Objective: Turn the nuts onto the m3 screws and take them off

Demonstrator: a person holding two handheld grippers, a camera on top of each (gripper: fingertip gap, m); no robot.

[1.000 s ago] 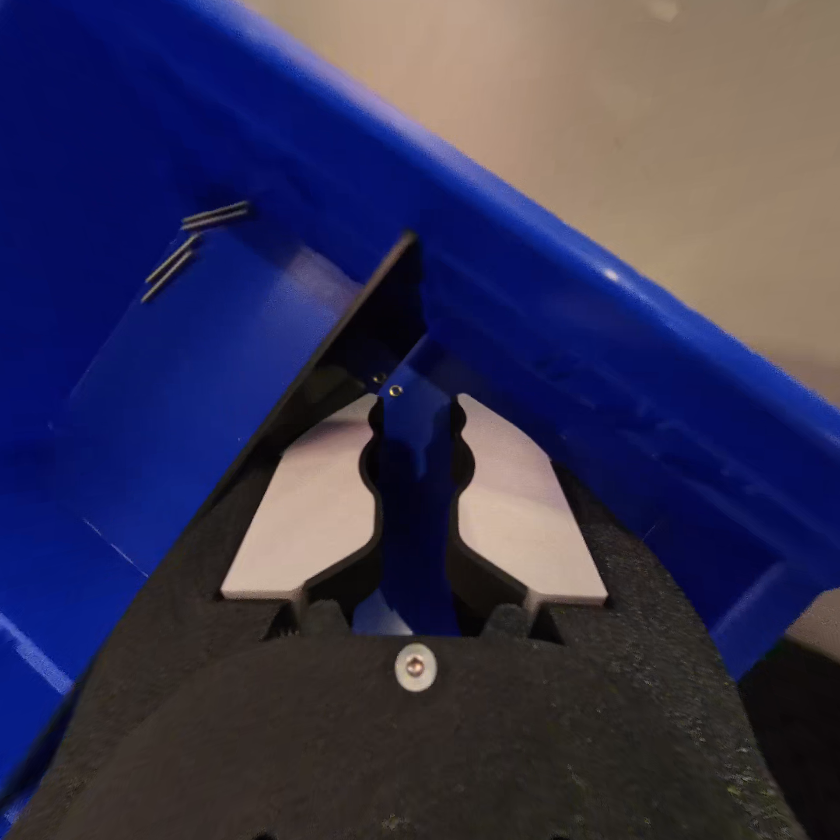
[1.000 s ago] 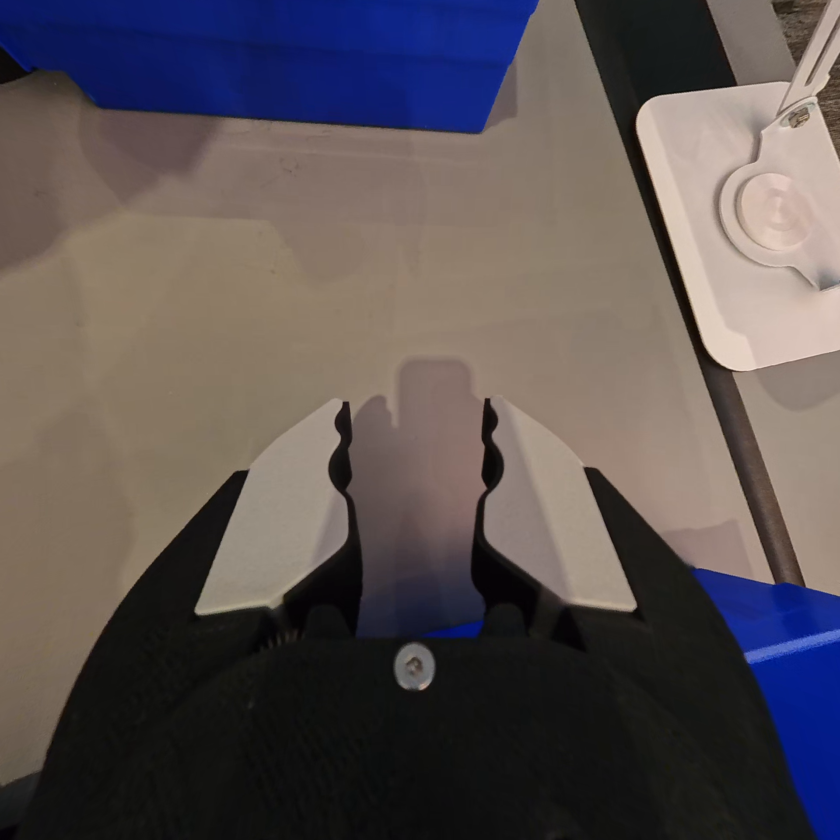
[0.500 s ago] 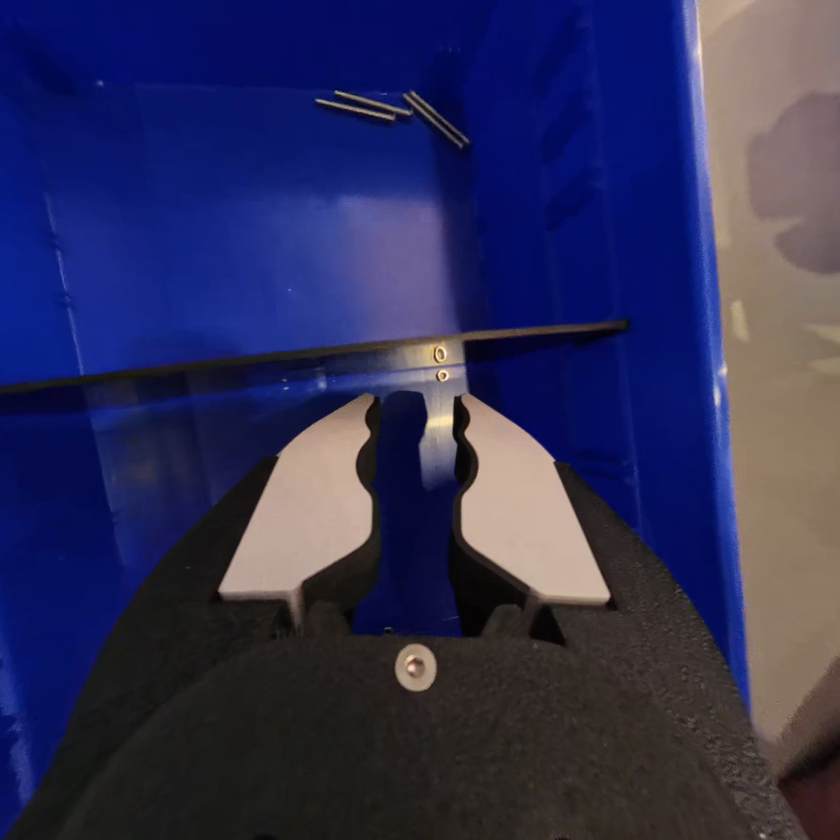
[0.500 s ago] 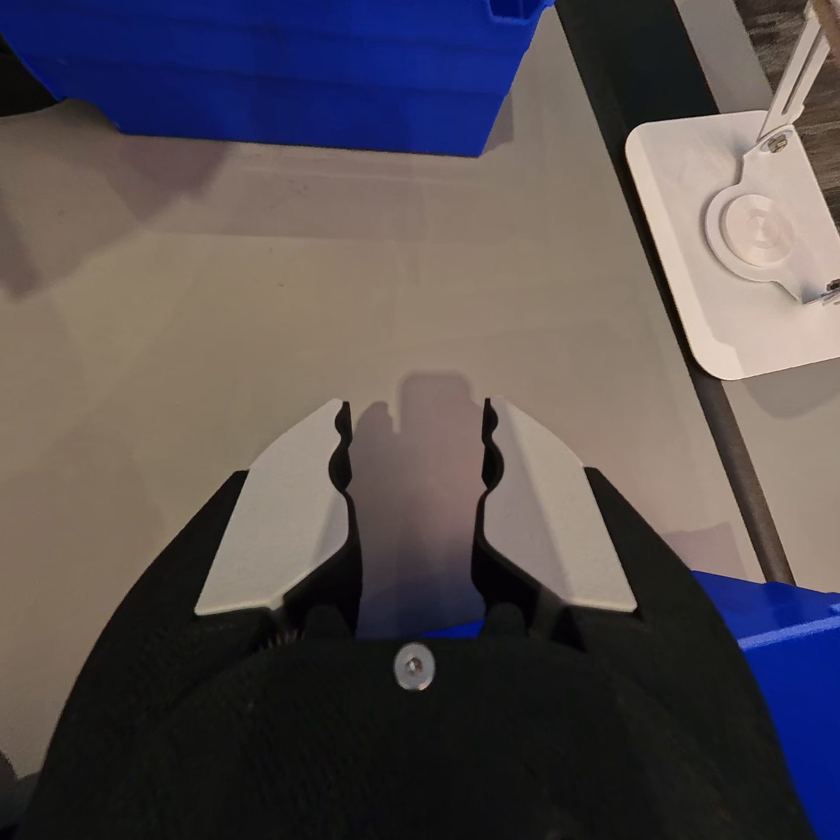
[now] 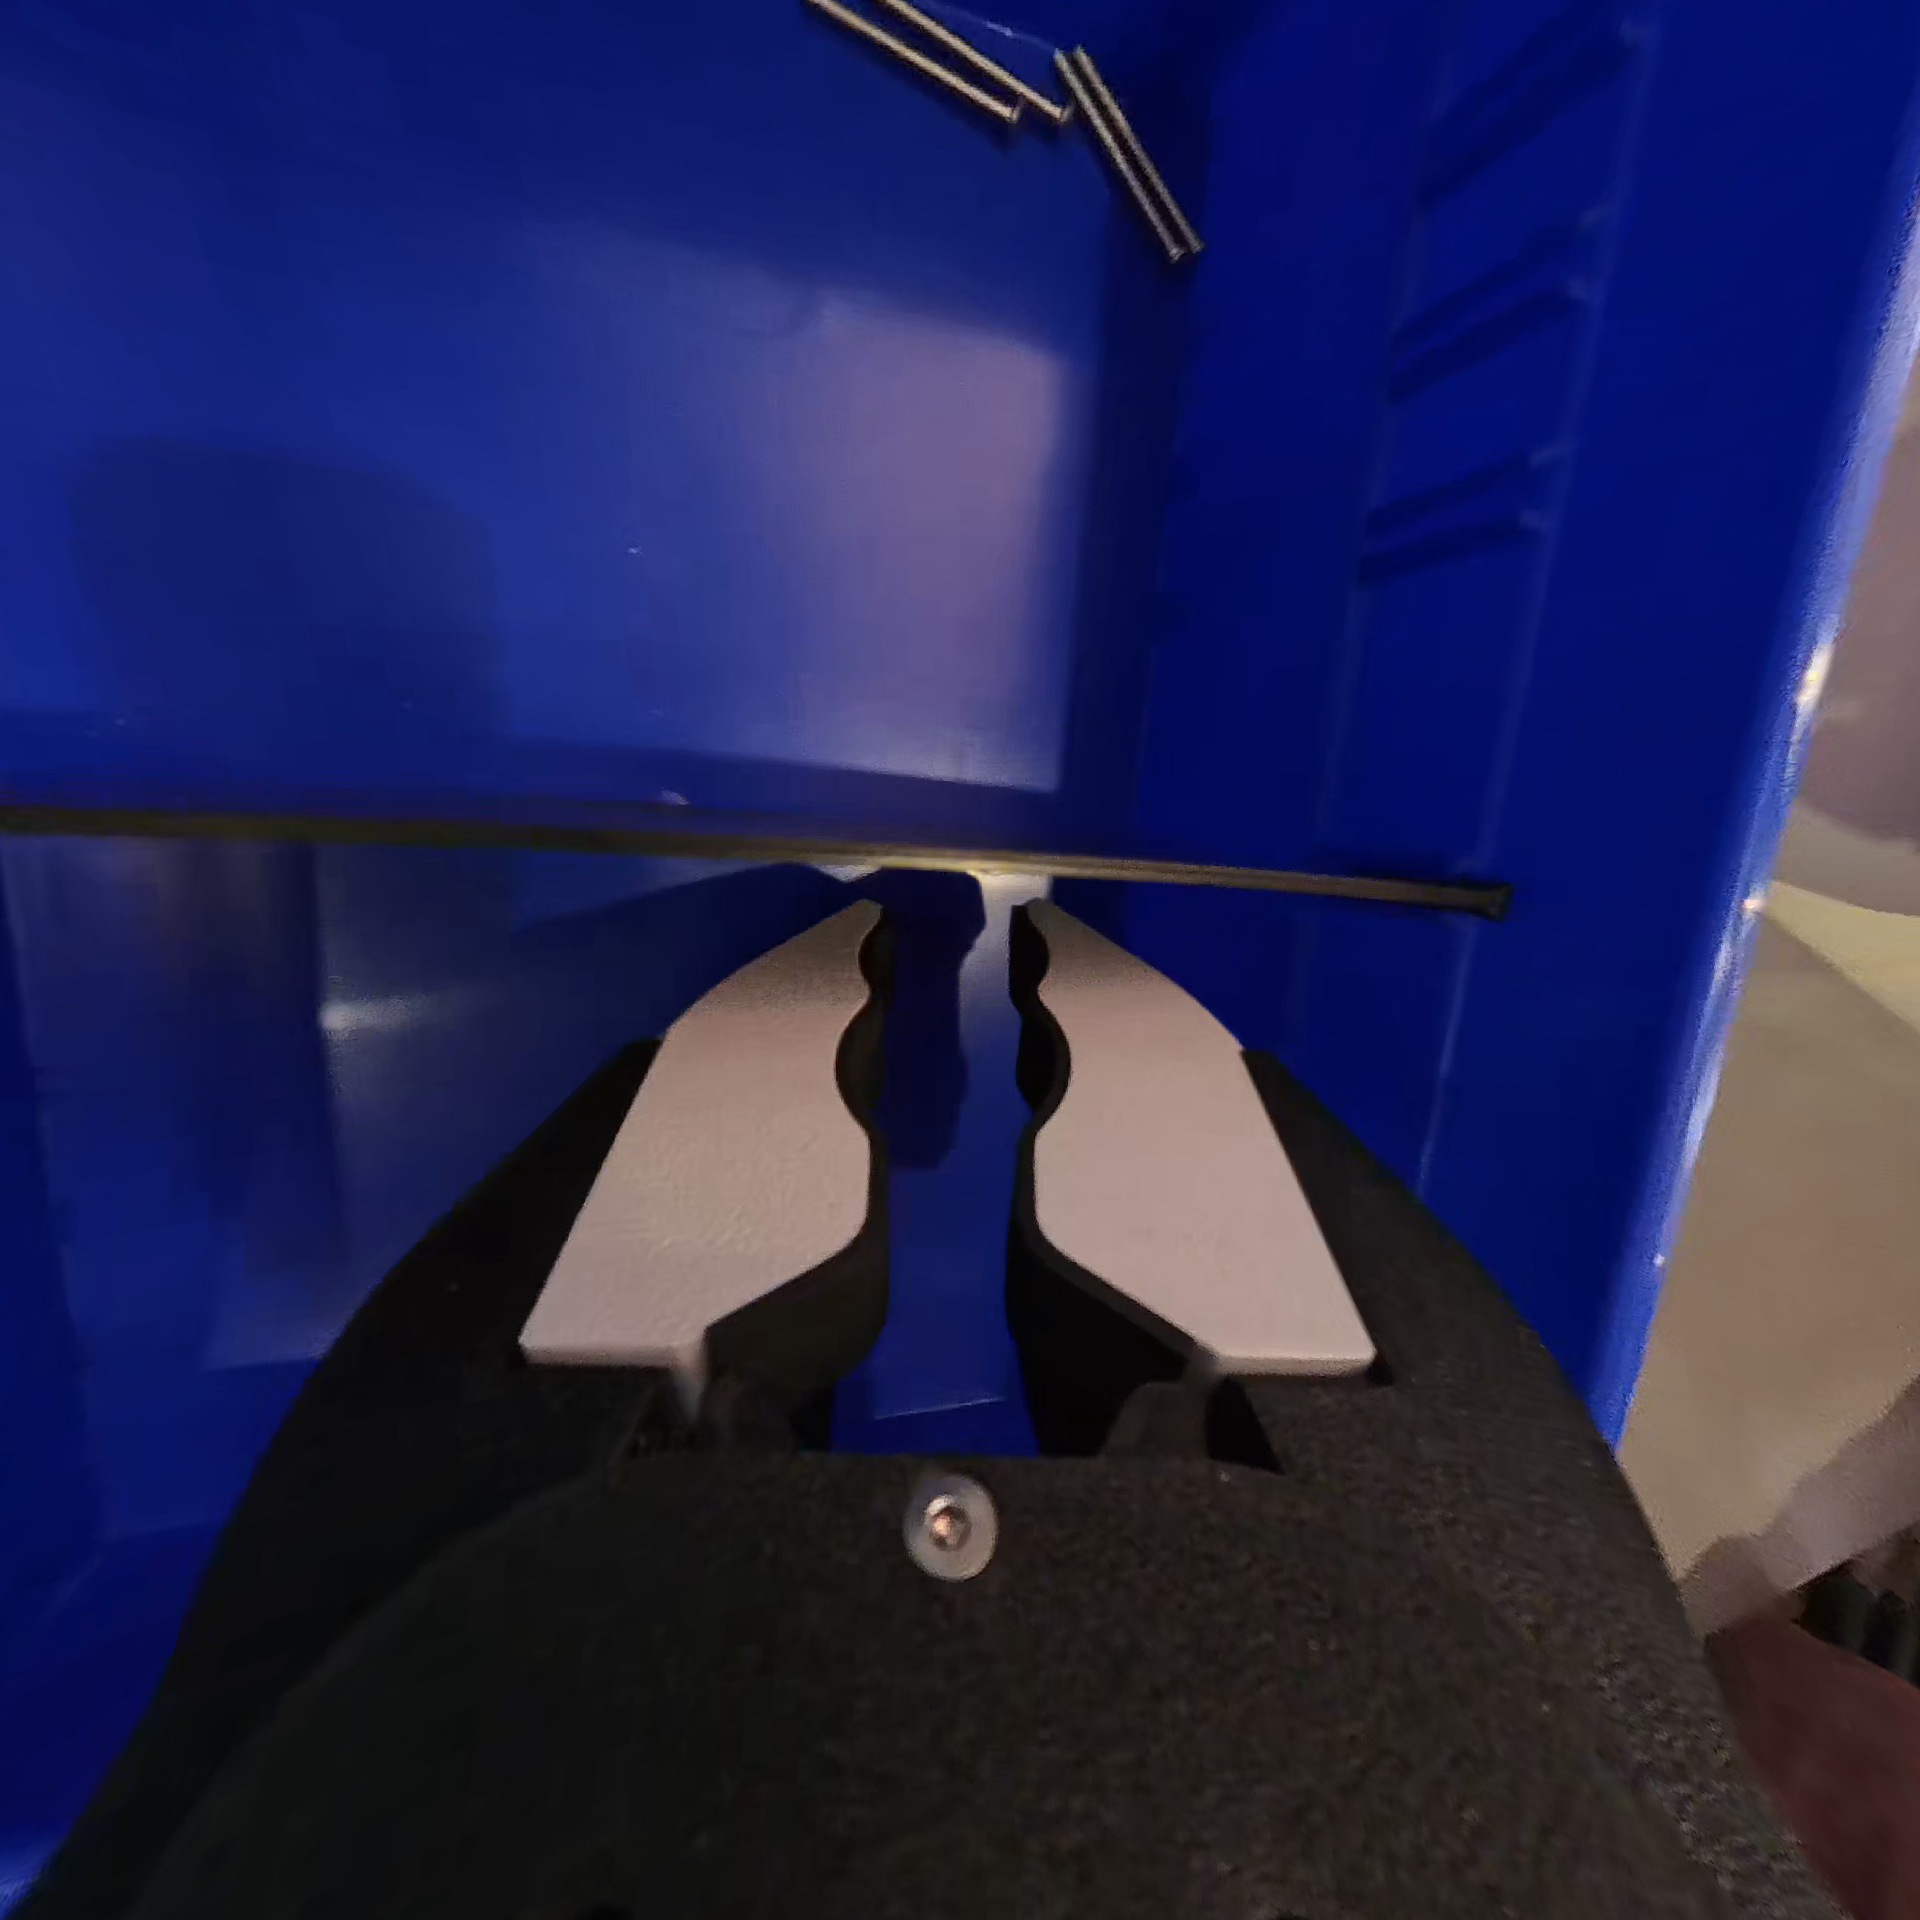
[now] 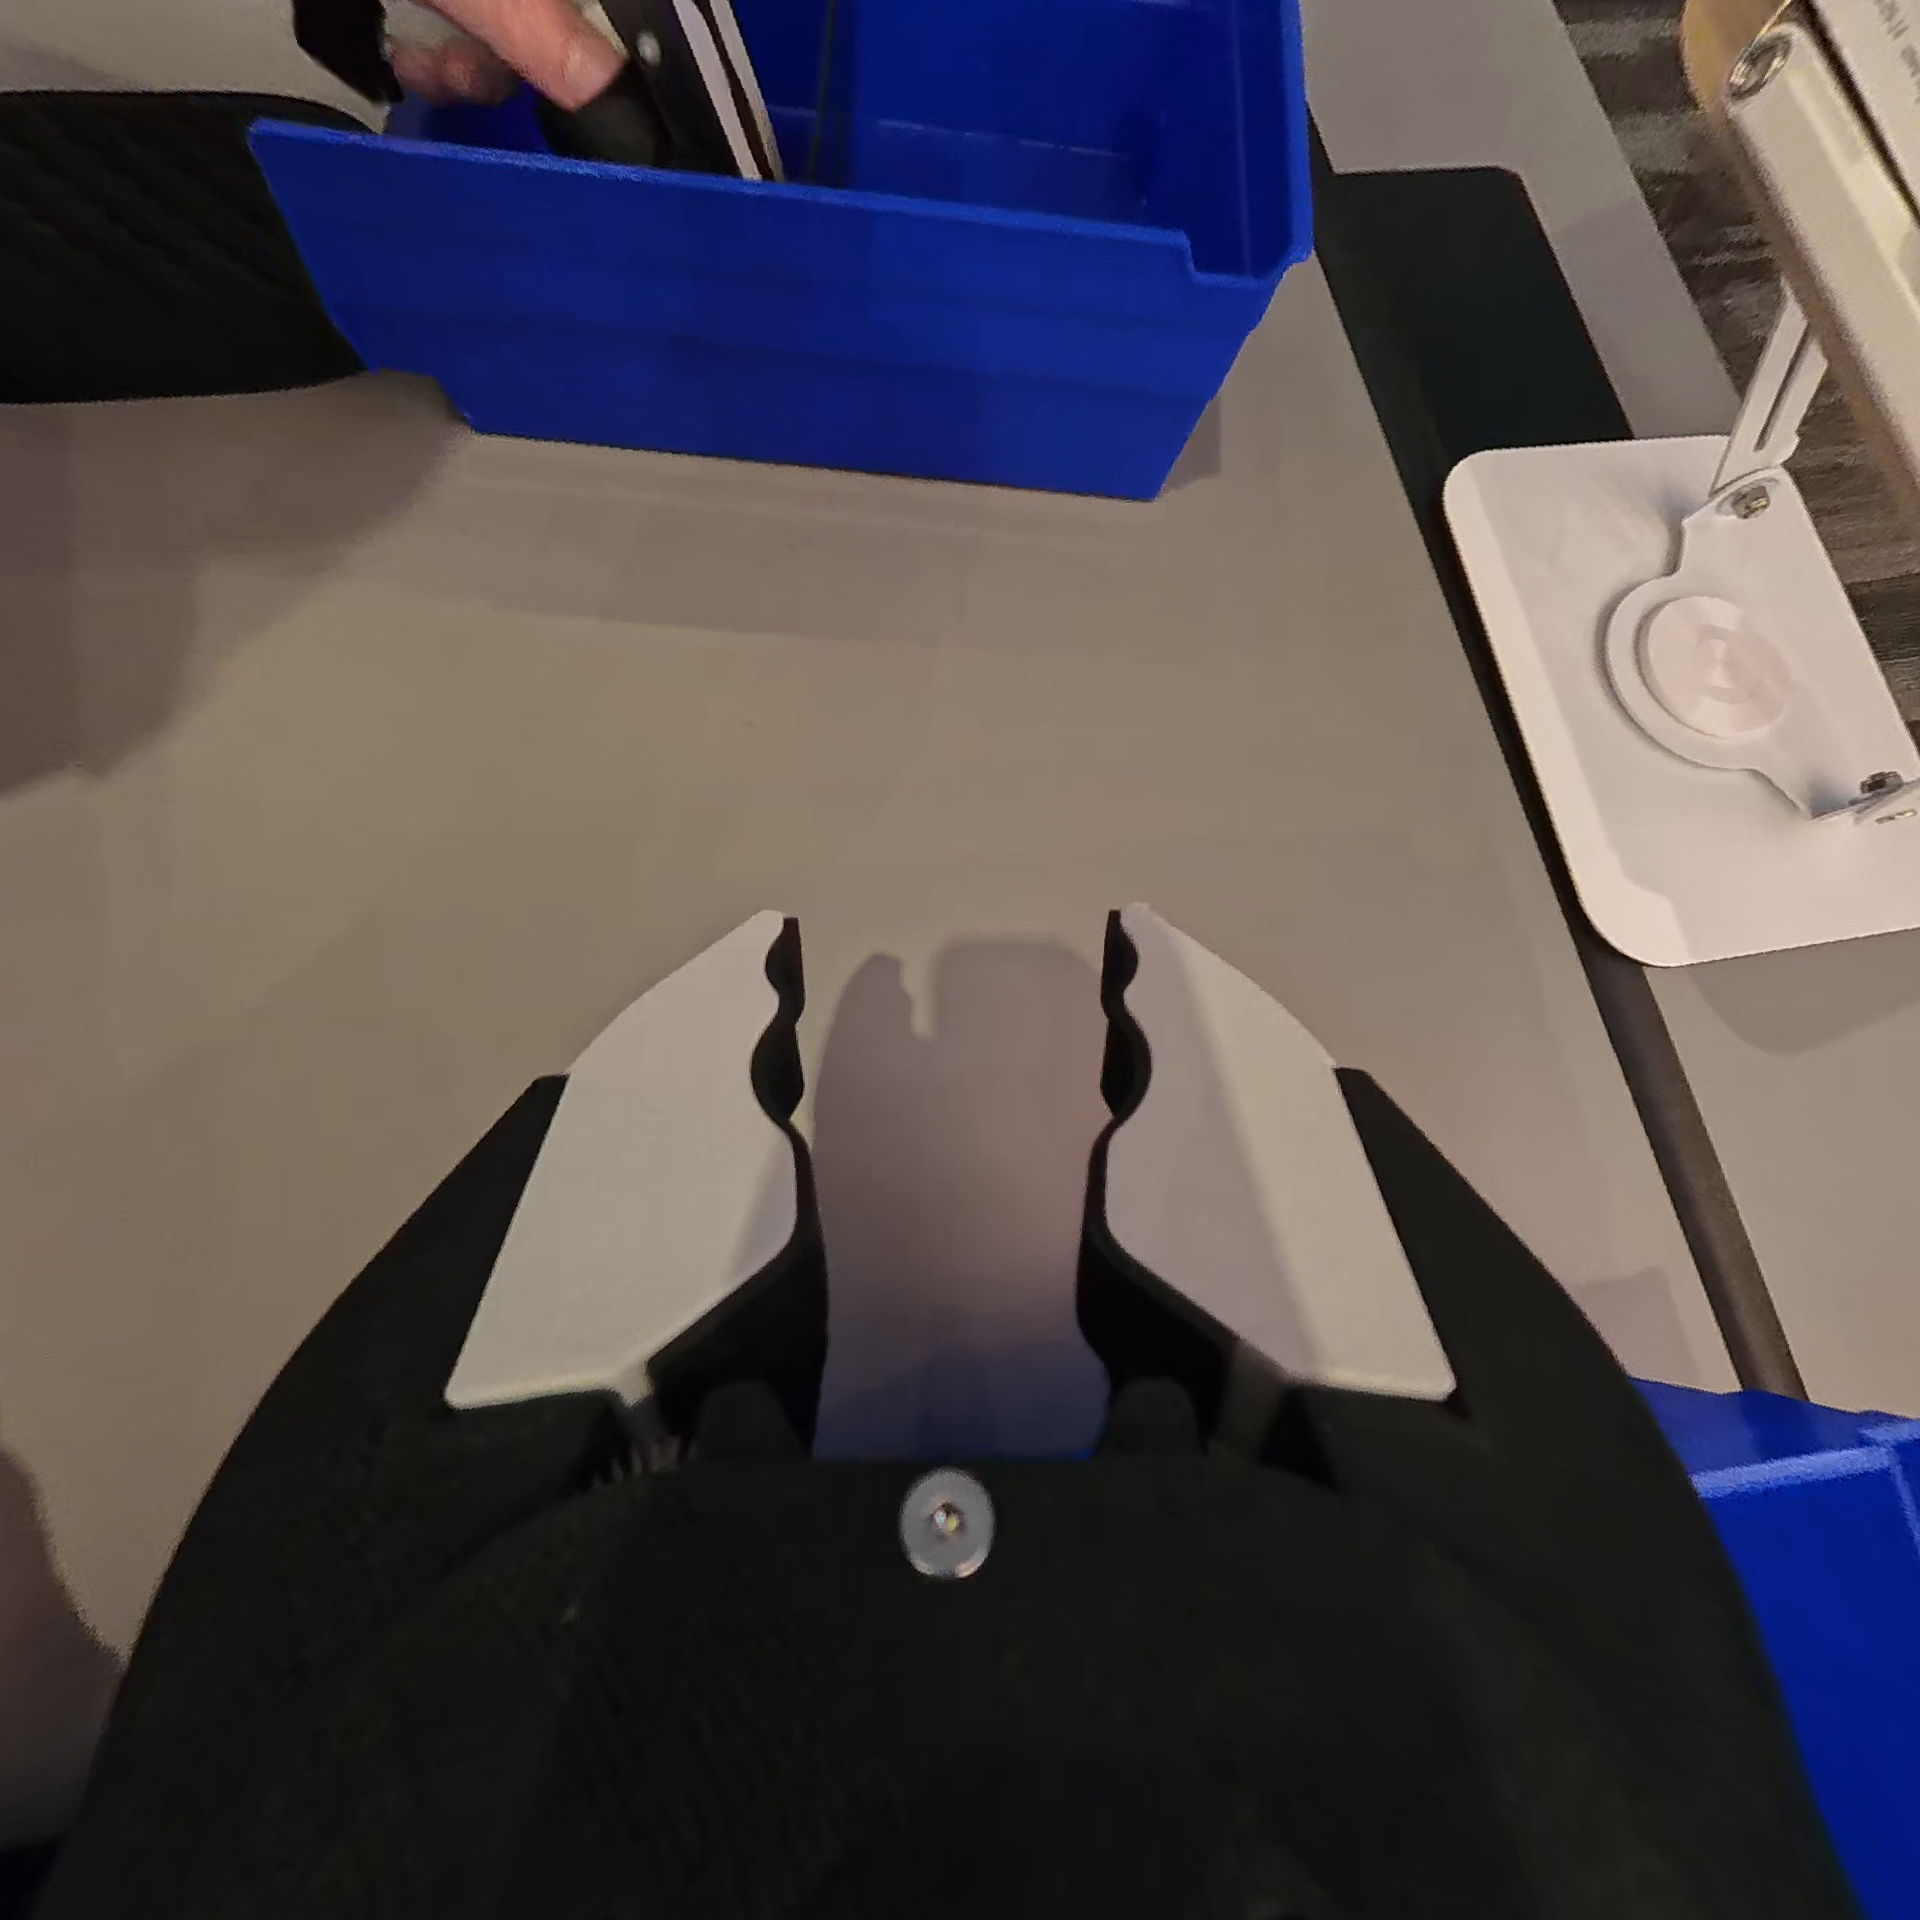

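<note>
Moved deeper into blue bin (image 5: 1455,520): left gripper (image 5: 948,914), jaws parted, empty, at black divider (image 5: 416,826) | m3 screws (image 5: 1127,156) upper right, far compartment | right gripper (image 6: 954,930) parted, empty, lower centre over table (image 6: 520,831)

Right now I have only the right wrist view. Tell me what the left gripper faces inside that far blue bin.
Observer: The left gripper points at a thin black divider that crosses the blue bin, with its fingertips just short of it.
Operator: Report the fingers.
Observer: They stand apart with a narrow gap, and nothing sits between them.
Operator: Find me the screws.
Observer: Several long thin screws lie loose in the compartment beyond the divider, by its far right corner.
</note>
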